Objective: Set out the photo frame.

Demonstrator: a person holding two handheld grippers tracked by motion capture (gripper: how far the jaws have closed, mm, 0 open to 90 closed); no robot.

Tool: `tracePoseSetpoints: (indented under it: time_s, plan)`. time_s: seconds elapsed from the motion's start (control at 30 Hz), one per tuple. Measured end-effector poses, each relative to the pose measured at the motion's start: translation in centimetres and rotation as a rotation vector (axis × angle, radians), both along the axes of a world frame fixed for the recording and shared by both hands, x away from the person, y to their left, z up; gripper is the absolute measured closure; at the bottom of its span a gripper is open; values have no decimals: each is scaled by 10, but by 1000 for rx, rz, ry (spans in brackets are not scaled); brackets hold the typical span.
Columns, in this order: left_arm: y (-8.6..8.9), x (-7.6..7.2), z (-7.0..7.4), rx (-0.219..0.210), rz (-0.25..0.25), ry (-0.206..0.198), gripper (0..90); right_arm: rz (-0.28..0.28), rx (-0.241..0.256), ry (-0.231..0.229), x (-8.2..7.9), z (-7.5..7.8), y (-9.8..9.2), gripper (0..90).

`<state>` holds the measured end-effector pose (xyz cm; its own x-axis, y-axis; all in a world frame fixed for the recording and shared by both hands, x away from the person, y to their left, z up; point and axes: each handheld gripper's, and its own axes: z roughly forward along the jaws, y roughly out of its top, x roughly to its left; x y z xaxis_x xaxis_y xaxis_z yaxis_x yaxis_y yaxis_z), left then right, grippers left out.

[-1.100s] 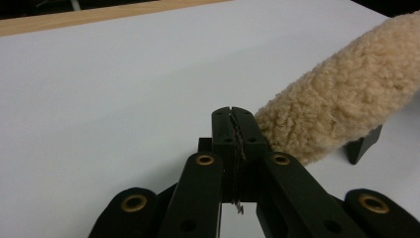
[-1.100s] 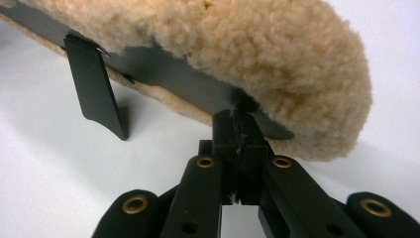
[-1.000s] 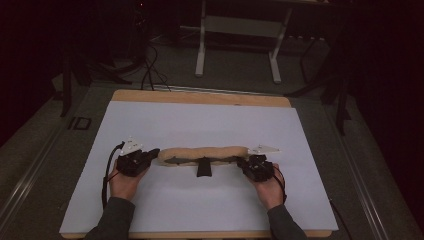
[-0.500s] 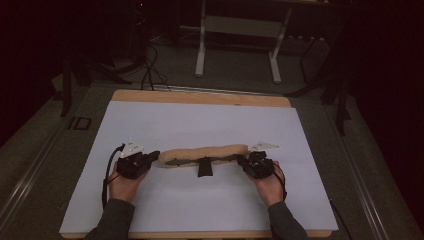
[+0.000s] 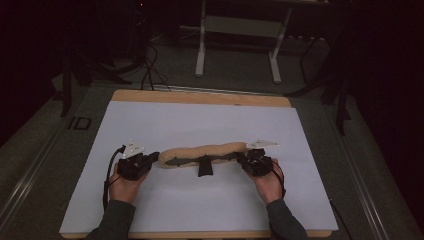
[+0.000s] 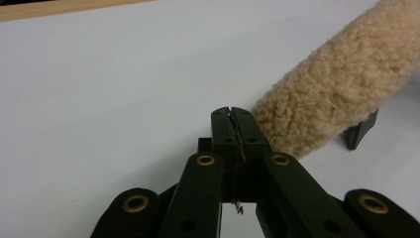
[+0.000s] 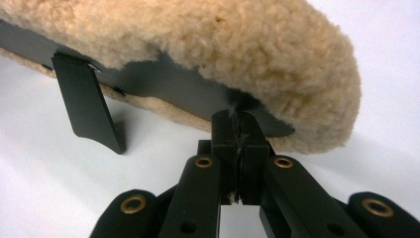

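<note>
While stretched sideways across the white bench (image 5: 150, 125), fleece pad (image 5: 205, 151) pinched at its ends, long axis from left claw (image 5: 153, 157) to right claw (image 5: 243, 157), both clamped tight on its dark strap (image 7: 173, 89), each hand equally near.

A floor marking (image 5: 80, 123) left of the table reads "ID".

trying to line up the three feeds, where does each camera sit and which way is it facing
High view: above the person's side, looking forward and down on the white table; both hands, left gripper, right gripper.
Left gripper view: on the left gripper, looking along shut jaws beside the fleece pad's end.
Right gripper view: on the right gripper, shut at the pad's dark strap.
All share the fleece pad.
</note>
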<state>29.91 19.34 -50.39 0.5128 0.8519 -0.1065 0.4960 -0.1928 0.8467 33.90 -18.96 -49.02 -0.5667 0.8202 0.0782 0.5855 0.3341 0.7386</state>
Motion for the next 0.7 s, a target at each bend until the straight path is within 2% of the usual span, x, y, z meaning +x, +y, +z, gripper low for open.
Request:
tracePoseSetpoints:
  time_s: [0.3, 0.7]
  plan:
    - [0, -3, 0, 14, -34, -2, 900, -2, -2, 4, 1, -1, 2, 886]
    - [-2, -9, 1, 32, -49, -11, 900, 4, -11, 0, 4, 2, 7, 886]
